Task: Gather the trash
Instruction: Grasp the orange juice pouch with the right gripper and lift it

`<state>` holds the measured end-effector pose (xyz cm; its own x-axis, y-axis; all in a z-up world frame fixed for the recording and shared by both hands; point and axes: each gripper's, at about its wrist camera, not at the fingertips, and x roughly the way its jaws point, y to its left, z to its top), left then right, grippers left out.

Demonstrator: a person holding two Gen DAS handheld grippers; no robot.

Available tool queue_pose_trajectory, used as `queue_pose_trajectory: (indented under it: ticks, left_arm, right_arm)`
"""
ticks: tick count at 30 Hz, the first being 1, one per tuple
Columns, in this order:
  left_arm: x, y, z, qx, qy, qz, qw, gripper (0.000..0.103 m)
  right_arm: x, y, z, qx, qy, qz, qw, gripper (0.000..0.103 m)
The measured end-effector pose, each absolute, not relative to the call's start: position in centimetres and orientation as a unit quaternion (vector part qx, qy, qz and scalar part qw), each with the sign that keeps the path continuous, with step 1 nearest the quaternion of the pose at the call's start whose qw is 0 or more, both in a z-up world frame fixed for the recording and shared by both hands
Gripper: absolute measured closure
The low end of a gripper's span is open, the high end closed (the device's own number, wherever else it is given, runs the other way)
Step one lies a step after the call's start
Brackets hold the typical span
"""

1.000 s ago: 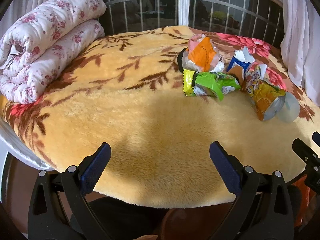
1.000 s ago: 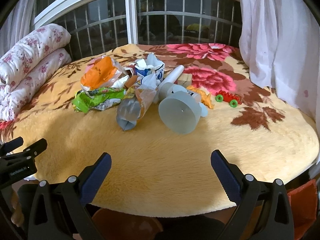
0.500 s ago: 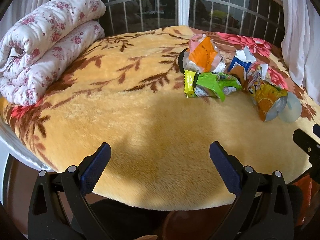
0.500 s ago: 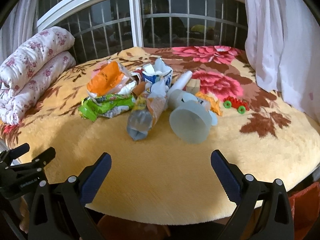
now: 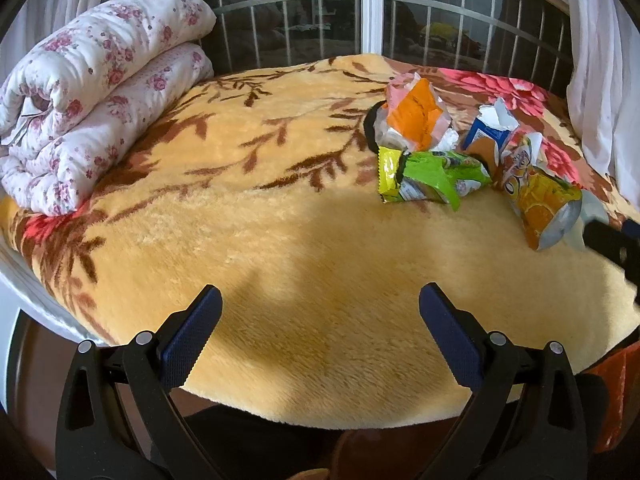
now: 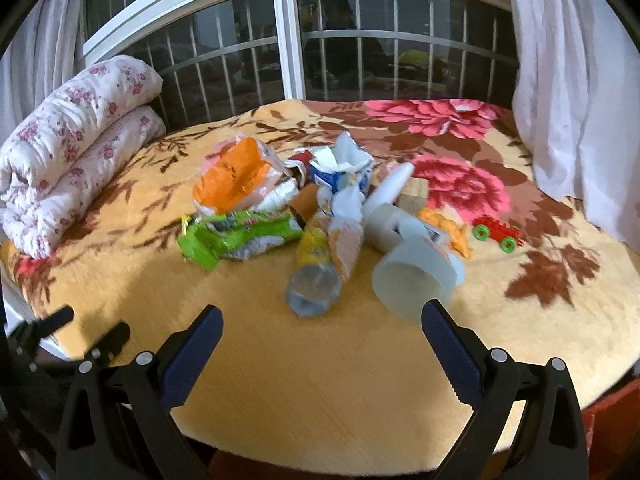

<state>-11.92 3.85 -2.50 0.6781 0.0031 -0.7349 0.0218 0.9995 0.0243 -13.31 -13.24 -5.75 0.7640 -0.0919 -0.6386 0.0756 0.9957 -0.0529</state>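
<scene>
A pile of trash lies on a yellow flowered blanket (image 6: 280, 380): an orange wrapper (image 6: 236, 178), a green wrapper (image 6: 236, 236), a crushed orange-label bottle (image 6: 320, 272), a torn blue carton (image 6: 340, 170) and a translucent plastic cup (image 6: 412, 280). In the left wrist view the same pile sits at the right, with the green wrapper (image 5: 432, 178) and the bottle (image 5: 544, 208). My right gripper (image 6: 320, 352) is open and empty, just short of the bottle and cup. My left gripper (image 5: 320, 332) is open and empty over bare blanket, left of the pile.
A rolled flowered quilt (image 5: 92, 92) lies at the far left. A barred window (image 6: 288, 40) and white curtains (image 6: 576, 80) stand behind. A small red toy car (image 6: 496, 232) lies right of the pile. The blanket's front edge drops off below both grippers.
My right gripper has moved forward toward the pile, which now looks nearer and larger. My left gripper has crept forward a little; both stay open.
</scene>
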Motion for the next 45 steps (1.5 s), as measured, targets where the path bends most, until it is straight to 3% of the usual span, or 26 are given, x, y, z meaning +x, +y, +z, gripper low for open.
queue_pose_trajectory:
  ticks: [6, 15, 18, 24, 28, 32, 45]
  left_arm:
    - [-11.5, 4.9, -2.7, 0.004, 0.405, -0.011, 0.914, 0.007]
    - [-11.0, 6.4, -2.9, -0.014, 0.397, -0.01, 0.918, 0.007]
    - [-10.9, 6.7, -3.2, -0.019, 0.396, -0.012, 0.918, 0.007]
    - [-10.6, 6.9, -3.9, -0.023, 0.406, -0.031, 0.913, 0.007]
    - [-11.0, 6.8, -3.8, -0.016, 0.402, -0.033, 0.915, 0.007]
    - [-11.3, 6.7, -3.3, -0.025, 0.405, -0.059, 0.912, 0.007]
    - [-8.1, 1.5, 0.0, 0.041, 0.378, -0.239, 0.894, 0.007]
  right_arm:
    - [-8.5, -12.5, -4.2, 0.002, 0.367, -0.007, 0.93, 0.005]
    - [-0.8, -16.8, -6.1, 0.155, 0.499, 0.01, 0.853, 0.005]
    - [0.2, -17.4, -6.5, 0.157, 0.511, -0.006, 0.845, 0.006]
    - [2.4, -16.6, -8.0, 0.103, 0.55, -0.034, 0.828, 0.022]
    - [3.4, -15.9, -9.4, 0.04, 0.567, -0.063, 0.82, 0.054]
    - [3.2, -15.4, -10.3, 0.001, 0.568, -0.055, 0.821, 0.067]
    - [-12.5, -14.3, -2.3, 0.061, 0.413, 0.082, 0.905, 0.068]
